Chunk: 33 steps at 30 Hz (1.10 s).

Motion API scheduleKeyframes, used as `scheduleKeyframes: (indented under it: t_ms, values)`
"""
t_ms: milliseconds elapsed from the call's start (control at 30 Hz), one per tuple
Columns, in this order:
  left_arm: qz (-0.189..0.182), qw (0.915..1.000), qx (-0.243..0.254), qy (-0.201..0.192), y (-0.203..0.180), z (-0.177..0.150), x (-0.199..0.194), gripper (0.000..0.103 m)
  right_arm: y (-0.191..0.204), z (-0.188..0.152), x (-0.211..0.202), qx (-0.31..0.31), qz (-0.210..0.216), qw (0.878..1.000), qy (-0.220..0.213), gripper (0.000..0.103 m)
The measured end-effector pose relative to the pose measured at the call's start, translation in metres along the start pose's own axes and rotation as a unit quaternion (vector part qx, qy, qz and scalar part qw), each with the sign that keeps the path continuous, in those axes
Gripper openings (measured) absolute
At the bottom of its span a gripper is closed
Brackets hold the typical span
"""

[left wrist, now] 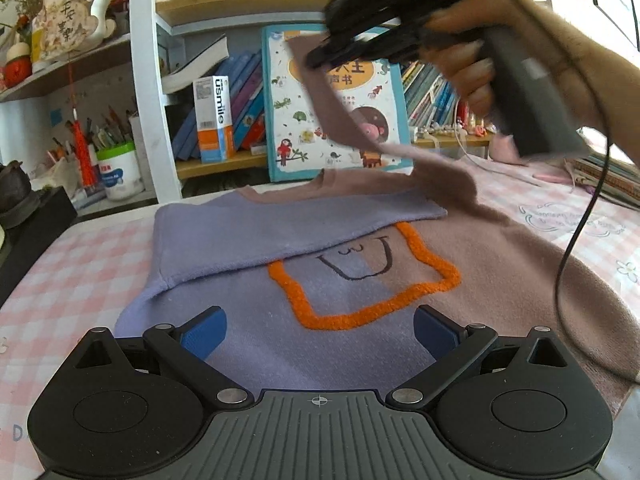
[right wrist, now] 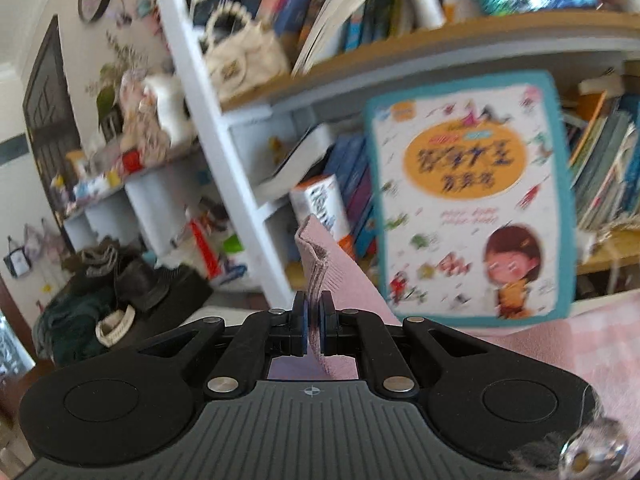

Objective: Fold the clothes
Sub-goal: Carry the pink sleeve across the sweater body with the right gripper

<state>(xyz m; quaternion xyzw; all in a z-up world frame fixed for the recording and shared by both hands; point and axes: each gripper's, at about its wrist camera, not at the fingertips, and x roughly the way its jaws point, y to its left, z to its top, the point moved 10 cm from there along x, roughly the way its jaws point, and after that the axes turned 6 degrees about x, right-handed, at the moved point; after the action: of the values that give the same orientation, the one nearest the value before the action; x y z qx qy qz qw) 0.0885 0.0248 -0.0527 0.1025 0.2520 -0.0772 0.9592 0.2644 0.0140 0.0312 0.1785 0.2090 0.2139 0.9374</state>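
Sweater [left wrist: 360,344], half purple and half mauve with an orange outline, lies flat on the pink-checked surface [left wrist: 72,256]; purple sleeve [left wrist: 280,232] already folded across the chest. Right tongs [left wrist: 316,58] pinch the mauve sleeve [right wrist: 340,268], lifted in the air before the bookshelf [left wrist: 248,4]. Left tongs [left wrist: 320,332] spread wide over the hem, gripping nothing.

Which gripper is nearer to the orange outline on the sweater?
Left. The left gripper hovers open just in front of the orange outline, low over the sweater. The right gripper is raised well above and behind it, shut on the brown sleeve.
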Motion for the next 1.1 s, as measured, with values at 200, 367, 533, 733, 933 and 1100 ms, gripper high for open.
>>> scheduleKeyframes:
  t_ms: [200, 367, 533, 733, 933, 1100]
  values:
    - [-0.002, 1.0, 0.008, 0.004, -0.004, -0.001, 0.001, 0.101, 0.009, -0.024, 0.032, 0.01, 0.005, 0.999, 0.041, 0.005]
    - [-0.002, 0.9999, 0.011, 0.009, -0.006, -0.002, 0.003, 0.101, 0.012, -0.038, 0.043, 0.018, 0.015, 0.998, 0.066, 0.006]
    - [-0.001, 0.9999, 0.011, 0.012, -0.007, -0.002, 0.005, 0.101, 0.014, -0.048, 0.04, 0.037, 0.05, 0.994, 0.088, 0.011]
    - [-0.002, 0.9997, 0.017, 0.02, -0.011, -0.004, 0.008, 0.101, 0.013, -0.051, 0.02, 0.058, 0.066, 0.992, 0.092, 0.047]
    - [0.004, 0.9994, 0.03, 0.019, -0.014, -0.004, 0.008, 0.101, 0.001, -0.062, -0.012, 0.052, 0.06, 0.991, 0.104, 0.052]
    - [0.019, 0.9984, 0.052, 0.007, -0.019, -0.002, 0.005, 0.101, -0.022, -0.077, -0.045, 0.04, 0.031, 0.993, 0.11, 0.057]
